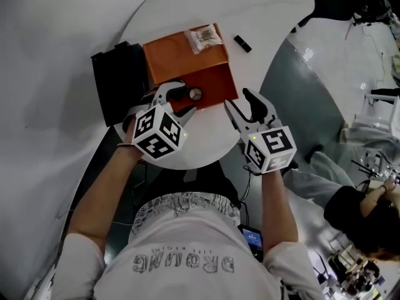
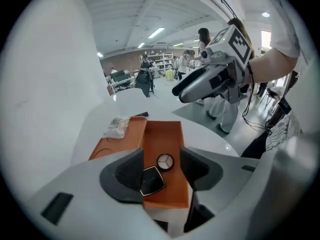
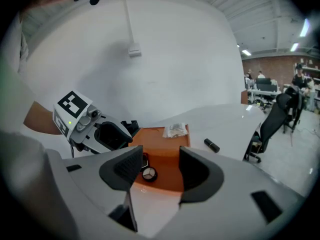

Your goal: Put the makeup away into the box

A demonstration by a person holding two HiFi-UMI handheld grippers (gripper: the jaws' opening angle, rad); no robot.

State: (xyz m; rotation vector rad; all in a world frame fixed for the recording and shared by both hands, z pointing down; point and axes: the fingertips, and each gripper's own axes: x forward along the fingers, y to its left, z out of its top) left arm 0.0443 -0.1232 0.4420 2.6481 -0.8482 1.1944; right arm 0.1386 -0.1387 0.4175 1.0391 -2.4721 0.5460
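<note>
Left gripper (image 2: 161,159): jaws apart, nothing between the pads. It hangs over the near end of the orange box (image 1: 215,86), pointing down into it, clear of the contents.

Right gripper (image 3: 161,156): jaws also apart and empty. In the head view it sits right of centre, just off the box's lower-right corner, above the desk (image 1: 206,149) and angled toward the box.

Makeup already in the box:
- round compact (image 2: 165,161), dark rim with a pale three-part top, on the box floor.
- black square compact (image 2: 151,180) with a thin light edge, just beside the round one at its lower left in the left gripper view. Can't tell whether they touch.
- both lie at the near, left part of the tray; the rest of the tray floor is bare orange.

The box lid (image 1: 181,58) is folded back flat, above the tray in the head view. A small clear packet (image 1: 205,37) lies on the lid's upper-right corner.

Still outside the box: a short black tube (image 1: 242,43) on the desk, upper right of the box and well apart from both grippers. It looks like a lipstick but is too small to confirm.

A black case (image 1: 119,83) sits against the left side of the box, at the desk's left edge.
</note>
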